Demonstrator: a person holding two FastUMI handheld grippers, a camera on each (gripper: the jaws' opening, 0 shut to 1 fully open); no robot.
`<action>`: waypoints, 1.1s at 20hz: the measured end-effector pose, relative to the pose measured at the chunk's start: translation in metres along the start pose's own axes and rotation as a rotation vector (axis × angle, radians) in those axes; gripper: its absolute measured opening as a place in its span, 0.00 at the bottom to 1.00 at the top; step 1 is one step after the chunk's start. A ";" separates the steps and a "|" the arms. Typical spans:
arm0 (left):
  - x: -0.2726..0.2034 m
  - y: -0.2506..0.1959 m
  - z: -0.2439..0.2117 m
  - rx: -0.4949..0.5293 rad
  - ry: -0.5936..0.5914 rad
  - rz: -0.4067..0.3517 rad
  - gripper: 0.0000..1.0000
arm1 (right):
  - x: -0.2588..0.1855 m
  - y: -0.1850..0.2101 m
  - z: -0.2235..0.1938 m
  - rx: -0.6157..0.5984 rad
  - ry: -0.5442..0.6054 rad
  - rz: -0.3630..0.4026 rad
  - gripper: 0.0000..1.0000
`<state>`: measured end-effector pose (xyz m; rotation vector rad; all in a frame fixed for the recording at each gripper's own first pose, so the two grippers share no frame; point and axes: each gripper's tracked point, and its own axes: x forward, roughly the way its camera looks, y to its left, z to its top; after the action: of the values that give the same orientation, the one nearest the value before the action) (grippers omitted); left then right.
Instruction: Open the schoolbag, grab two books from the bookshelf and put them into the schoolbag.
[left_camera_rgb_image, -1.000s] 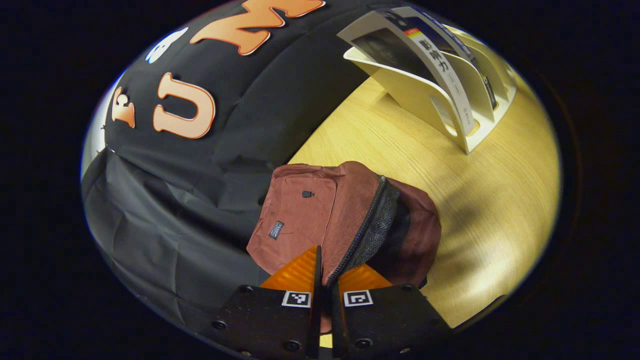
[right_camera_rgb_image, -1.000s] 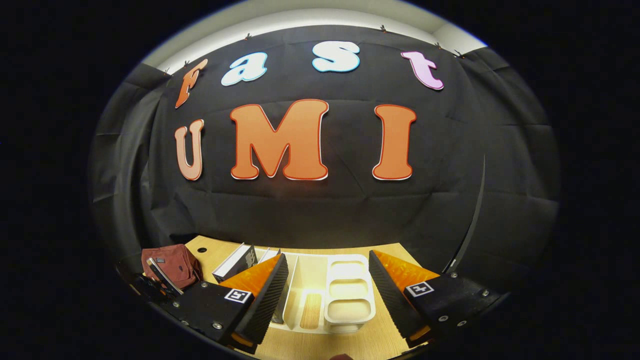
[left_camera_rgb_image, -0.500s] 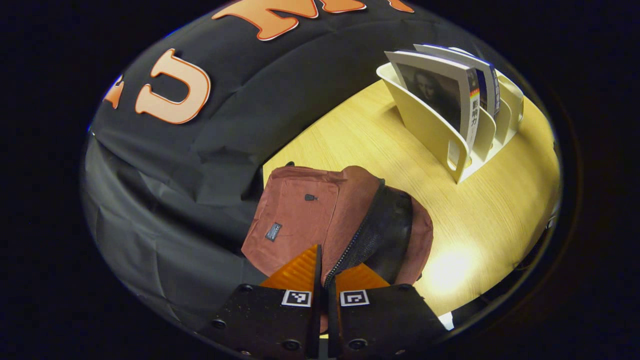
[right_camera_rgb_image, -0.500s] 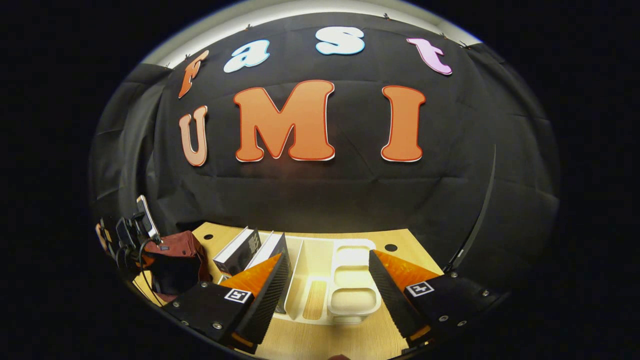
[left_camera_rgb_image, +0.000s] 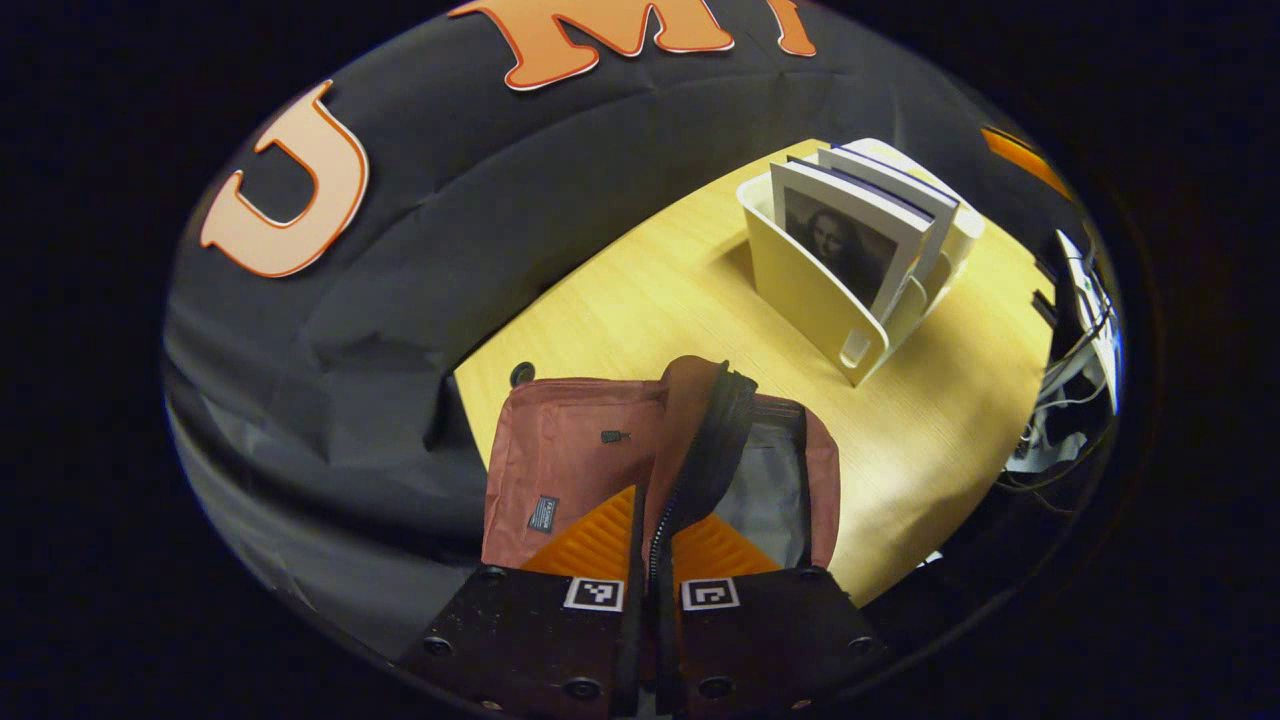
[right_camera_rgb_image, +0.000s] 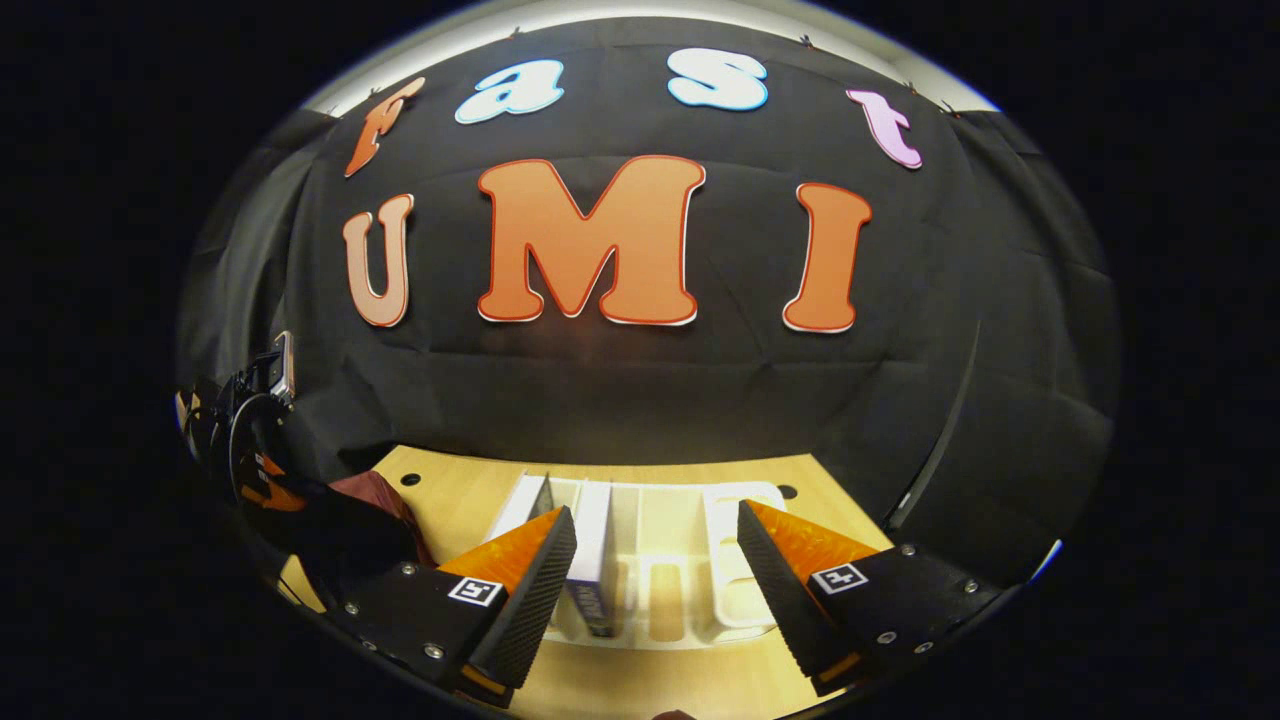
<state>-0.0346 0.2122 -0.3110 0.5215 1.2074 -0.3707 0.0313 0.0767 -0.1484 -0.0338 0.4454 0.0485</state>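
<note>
The reddish-brown schoolbag (left_camera_rgb_image: 575, 450) lies on the wooden table (left_camera_rgb_image: 650, 300), its main zip undone and the grey lining (left_camera_rgb_image: 765, 495) showing. My left gripper (left_camera_rgb_image: 652, 540) is shut on the bag's front flap by the zipper edge and holds it up. Beyond the bag stands a cream bookshelf (left_camera_rgb_image: 815, 300) with two books (left_camera_rgb_image: 850, 235) upright in it. In the right gripper view my right gripper (right_camera_rgb_image: 655, 560) is open above the bookshelf (right_camera_rgb_image: 690, 575), with a book (right_camera_rgb_image: 592, 545) just inside its left finger. The left gripper and schoolbag (right_camera_rgb_image: 375, 500) show at far left.
The black cloth wall runs behind the table. Cable holes (left_camera_rgb_image: 521, 373) sit near the table's back edge. At the right edge of the left gripper view the right gripper's cabling (left_camera_rgb_image: 1085, 330) hangs beside the bookshelf. Bare table lies between bag and bookshelf.
The left gripper has lifted and turned with the flap, opening the bag wider so the grey lining shows. The right gripper has shifted left over the bookshelf, staying open.
</note>
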 end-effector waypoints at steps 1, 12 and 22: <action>-0.002 0.006 0.002 0.007 -0.011 -0.036 0.07 | 0.001 0.012 0.001 -0.001 0.028 -0.011 0.96; -0.009 0.044 0.013 0.049 -0.026 -0.190 0.05 | 0.037 0.113 -0.001 -0.009 0.432 0.118 0.97; -0.008 0.038 0.011 -0.001 -0.030 -0.190 0.05 | 0.118 0.120 -0.064 -0.127 0.789 0.153 0.97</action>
<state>-0.0079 0.2373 -0.2936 0.4004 1.2310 -0.5378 0.1034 0.1979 -0.2597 -0.1467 1.2336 0.2185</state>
